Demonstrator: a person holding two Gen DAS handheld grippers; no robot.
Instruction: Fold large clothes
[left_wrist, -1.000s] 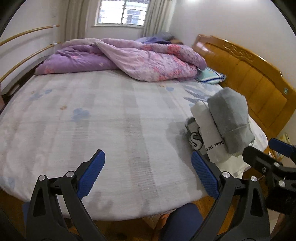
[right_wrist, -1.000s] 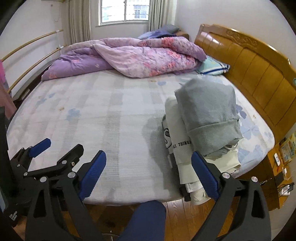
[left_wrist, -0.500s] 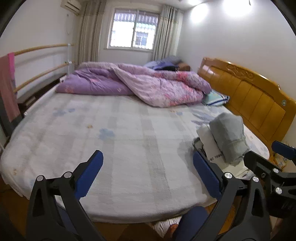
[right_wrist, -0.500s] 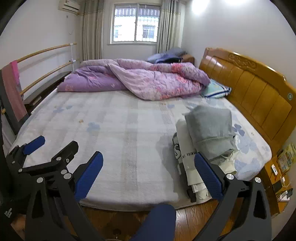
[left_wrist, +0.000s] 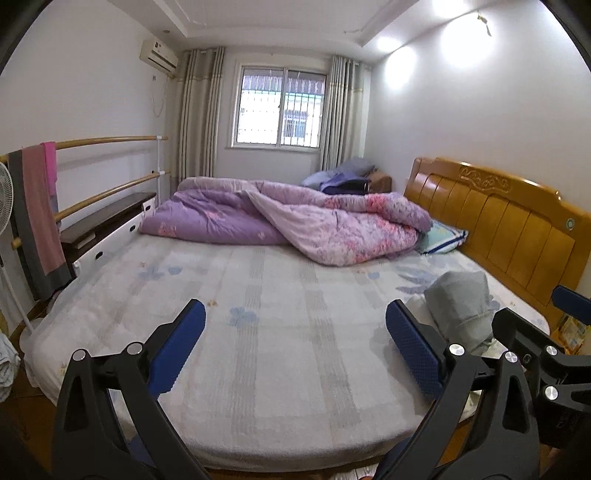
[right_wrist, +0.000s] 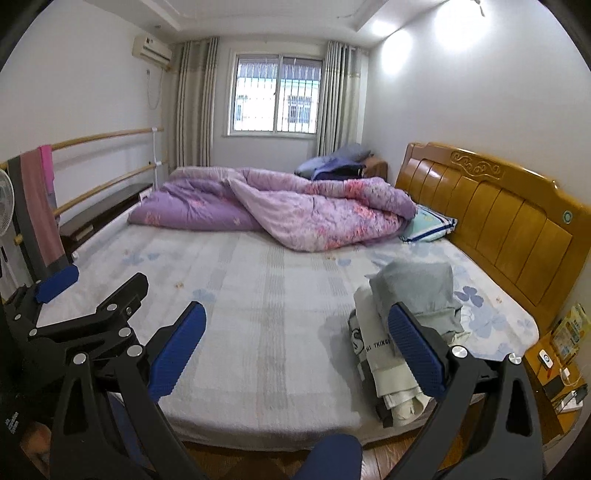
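A stack of folded clothes lies near the bed's right front corner, topped by a grey sweatshirt (right_wrist: 413, 291) over a white printed garment (right_wrist: 373, 343). In the left wrist view the grey sweatshirt (left_wrist: 458, 306) shows just beyond the right finger. My left gripper (left_wrist: 295, 314) is open over the front of the bed, with nothing between its blue pads. My right gripper (right_wrist: 295, 314) is open too and holds nothing; the stack sits behind its right fingertip (right_wrist: 402, 321). The two grippers hang side by side, apart from the clothes.
The bed (left_wrist: 288, 280) carries a crumpled purple quilt (left_wrist: 295, 221) at the far side, with a wooden headboard (left_wrist: 498, 229) on the right. A nightstand (right_wrist: 554, 380) stands beside the front right corner. Towels (left_wrist: 37, 210) hang on rails at the left.
Both grippers have risen and drawn back from the bed, tilting upward, so walls and ceiling now show. The clothes stack has not moved. Both pairs of jaws stay wide.
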